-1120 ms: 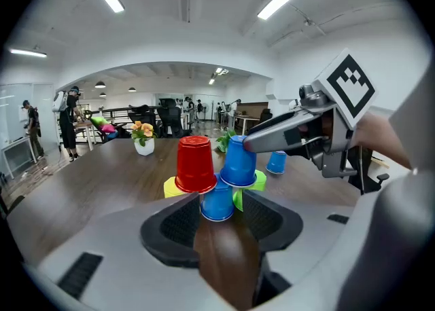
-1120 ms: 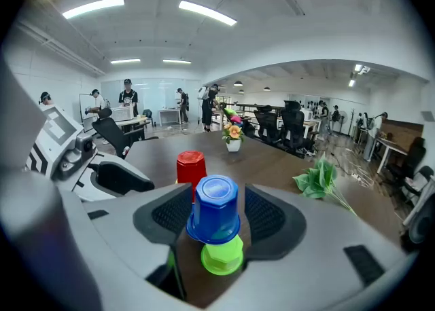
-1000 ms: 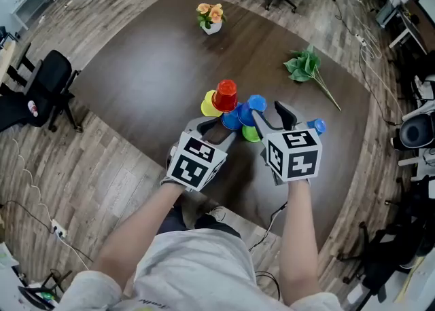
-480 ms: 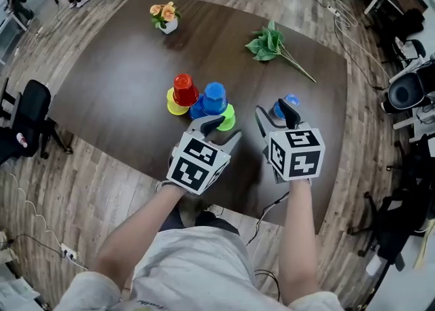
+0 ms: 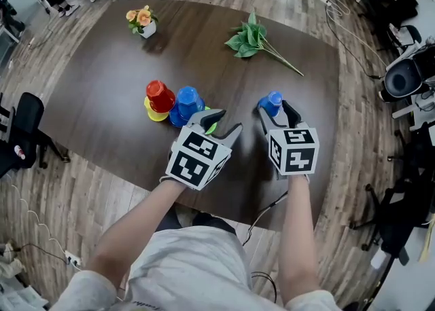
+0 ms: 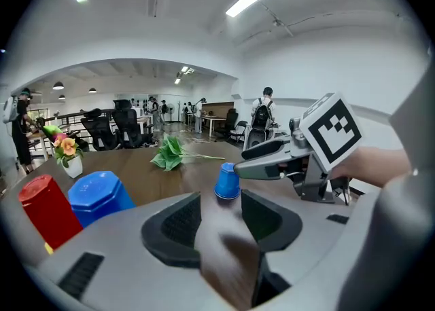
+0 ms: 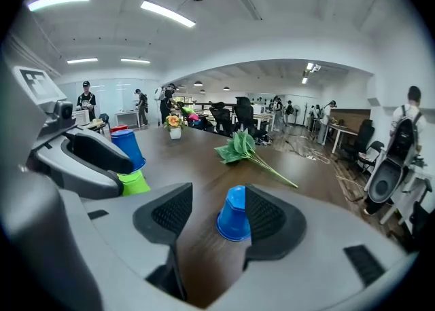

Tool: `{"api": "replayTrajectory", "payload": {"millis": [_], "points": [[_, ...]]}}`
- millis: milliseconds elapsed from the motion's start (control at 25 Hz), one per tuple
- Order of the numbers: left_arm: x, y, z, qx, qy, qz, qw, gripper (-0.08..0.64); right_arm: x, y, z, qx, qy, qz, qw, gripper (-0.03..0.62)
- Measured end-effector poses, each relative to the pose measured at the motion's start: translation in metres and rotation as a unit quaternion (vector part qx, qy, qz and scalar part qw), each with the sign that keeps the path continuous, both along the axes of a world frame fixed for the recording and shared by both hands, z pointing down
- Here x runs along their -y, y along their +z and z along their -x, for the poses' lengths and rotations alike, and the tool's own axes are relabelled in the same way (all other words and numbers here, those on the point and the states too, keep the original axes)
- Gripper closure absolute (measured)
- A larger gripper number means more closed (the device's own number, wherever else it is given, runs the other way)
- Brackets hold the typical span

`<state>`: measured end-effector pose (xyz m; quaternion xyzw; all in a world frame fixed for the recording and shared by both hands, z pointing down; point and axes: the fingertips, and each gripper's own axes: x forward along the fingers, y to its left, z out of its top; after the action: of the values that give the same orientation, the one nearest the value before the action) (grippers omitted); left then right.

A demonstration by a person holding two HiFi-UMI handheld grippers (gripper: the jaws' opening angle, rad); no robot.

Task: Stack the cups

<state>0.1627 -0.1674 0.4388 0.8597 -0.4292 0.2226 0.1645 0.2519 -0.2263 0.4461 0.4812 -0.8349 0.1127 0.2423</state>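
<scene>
A lone blue cup stands upside down on the dark table, between the fingers of my right gripper. In the right gripper view this blue cup sits close to the right pad with a gap to the left pad; my right gripper is open. To the left stand a red cup on a yellow cup, and a blue cup by a green cup. My left gripper is open and empty, just right of that group.
A small pot of flowers and a leafy green sprig lie at the far side of the table. Office chairs stand around it. The table's near edge runs under my forearms.
My right gripper has moved forward until its fingers straddle the lone blue cup. My left gripper has drawn off to the right of the cup group.
</scene>
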Motion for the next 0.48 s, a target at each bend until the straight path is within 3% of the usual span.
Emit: {"api": "replayTrajectory", "payload": {"millis": [480], "points": [[0.021,0.007,-0.015,0.014,-0.001,0.008,0.9999,0.374,0.038,0.041,-0.026,0.008,0.012,0.031,0.999,0.33]]}}
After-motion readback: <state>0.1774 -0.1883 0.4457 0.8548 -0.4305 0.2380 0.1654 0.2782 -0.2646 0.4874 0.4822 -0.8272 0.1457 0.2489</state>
